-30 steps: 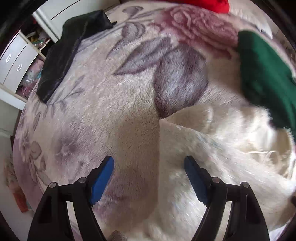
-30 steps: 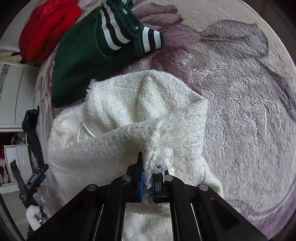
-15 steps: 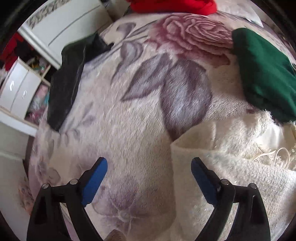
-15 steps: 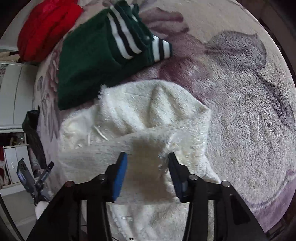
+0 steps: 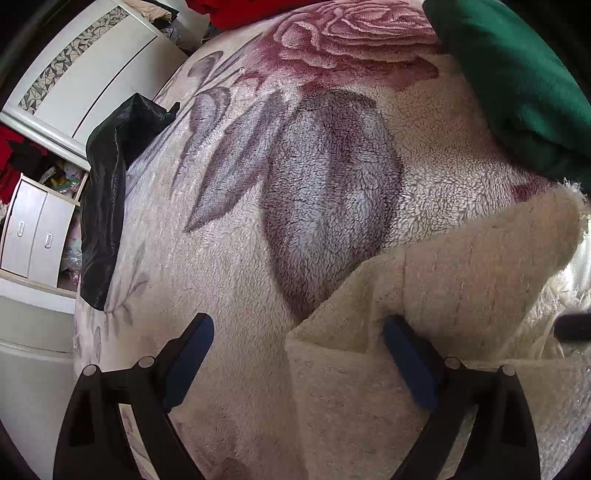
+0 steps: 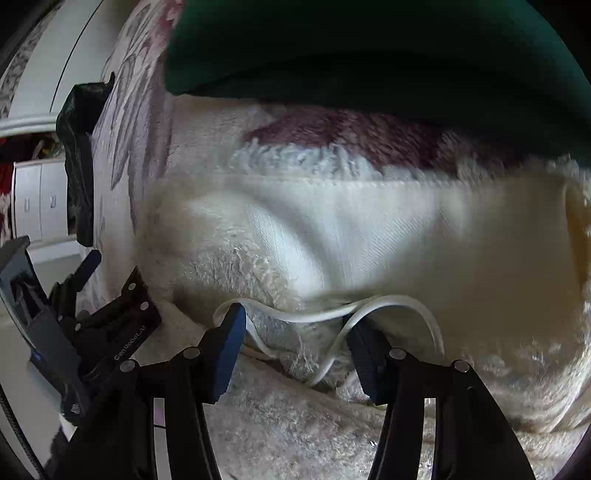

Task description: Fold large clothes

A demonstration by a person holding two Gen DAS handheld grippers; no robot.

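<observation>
A fluffy cream garment [image 5: 461, 277] lies on the floral blanket [image 5: 184, 258]. Its folded corner reaches in between the fingers of my left gripper [image 5: 297, 325], which stands wide open just above it, gripping nothing. In the right wrist view the same cream garment [image 6: 369, 229] fills the middle, with a white cord [image 6: 314, 317] looping across it. My right gripper [image 6: 295, 343] hangs low over it, jaws apart and closing. The cord and fleece lie between the pads, which do not press on them. My left gripper [image 6: 92, 325] shows at the left edge.
A dark green garment [image 5: 517, 81] lies just beyond the cream one and fills the top of the right wrist view [image 6: 369, 48]. A black jacket [image 5: 103, 206] hangs over the bed's left edge. A red garment [image 5: 236, 11] lies far back. White drawers [image 5: 33, 229] stand left.
My right gripper let go of the cream fold, opened, and swung down close over the cord near the green garment. My left gripper opened wider and moved in over the cream corner.
</observation>
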